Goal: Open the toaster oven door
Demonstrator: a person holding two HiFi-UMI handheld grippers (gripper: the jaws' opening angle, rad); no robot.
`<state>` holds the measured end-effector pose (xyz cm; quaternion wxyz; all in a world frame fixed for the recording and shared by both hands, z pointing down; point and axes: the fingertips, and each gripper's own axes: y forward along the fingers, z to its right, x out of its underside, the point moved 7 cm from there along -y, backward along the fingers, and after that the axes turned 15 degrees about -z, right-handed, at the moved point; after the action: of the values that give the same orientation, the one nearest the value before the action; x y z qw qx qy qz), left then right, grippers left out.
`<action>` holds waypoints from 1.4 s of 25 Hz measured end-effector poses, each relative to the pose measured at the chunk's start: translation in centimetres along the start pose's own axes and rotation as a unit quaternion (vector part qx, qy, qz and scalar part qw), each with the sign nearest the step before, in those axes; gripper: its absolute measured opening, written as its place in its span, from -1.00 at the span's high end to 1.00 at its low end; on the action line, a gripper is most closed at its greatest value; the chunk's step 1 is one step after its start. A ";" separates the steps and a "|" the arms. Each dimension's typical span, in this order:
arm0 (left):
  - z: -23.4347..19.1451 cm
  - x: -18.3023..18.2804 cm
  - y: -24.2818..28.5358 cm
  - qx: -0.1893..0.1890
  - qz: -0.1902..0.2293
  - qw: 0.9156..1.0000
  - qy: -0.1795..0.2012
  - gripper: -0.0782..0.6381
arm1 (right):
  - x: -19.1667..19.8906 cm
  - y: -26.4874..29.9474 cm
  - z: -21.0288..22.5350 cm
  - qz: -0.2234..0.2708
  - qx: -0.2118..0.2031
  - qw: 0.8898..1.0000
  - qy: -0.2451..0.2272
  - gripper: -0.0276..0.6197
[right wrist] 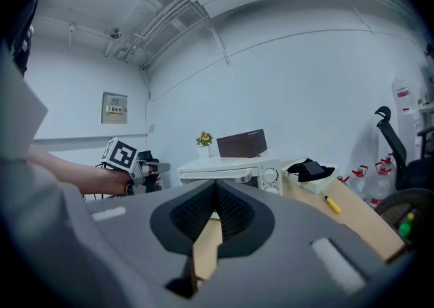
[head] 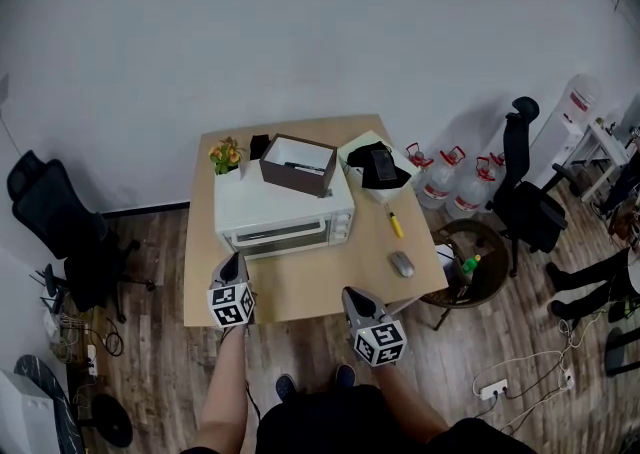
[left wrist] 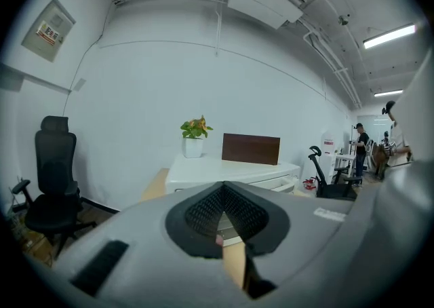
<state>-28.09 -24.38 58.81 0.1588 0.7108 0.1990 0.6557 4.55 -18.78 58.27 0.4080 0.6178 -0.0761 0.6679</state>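
Note:
A white toaster oven (head: 285,214) stands on the wooden table (head: 300,287) with its glass door closed and its knobs at the right end. My left gripper (head: 233,262) hovers over the table's front edge just short of the oven's left half, jaws shut and empty. My right gripper (head: 351,296) hangs at the front edge further right, also shut on nothing. In the left gripper view the oven (left wrist: 234,172) lies straight past the gripper (left wrist: 222,195). The right gripper view shows the oven (right wrist: 230,169) beyond the gripper (right wrist: 215,195), with the left gripper (right wrist: 129,165) off to the left.
A brown box (head: 298,165) sits on the oven, a potted plant (head: 227,155) behind it. A white box with black items (head: 377,167), a yellow-handled tool (head: 396,224) and a mouse (head: 402,263) lie right. Office chairs (head: 60,227), water jugs (head: 450,182) and a round side table (head: 468,260) surround the table.

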 end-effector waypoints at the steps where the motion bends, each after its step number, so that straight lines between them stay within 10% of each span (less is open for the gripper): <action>1: -0.1 0.0 0.4 0.001 -0.002 1.000 -0.003 0.77 | 0.1 0.1 -0.2 -0.001 -0.001 1.000 0.000 0.87; 35: -2.6 -0.5 8.1 0.029 -0.122 0.991 0.041 0.77 | 1.0 1.6 -1.6 -0.023 -0.003 1.000 -0.013 0.87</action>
<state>-30.11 -31.76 62.58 0.2084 0.6580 0.3099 0.6539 2.45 -18.39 59.44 0.4238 0.6268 -0.0692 0.6501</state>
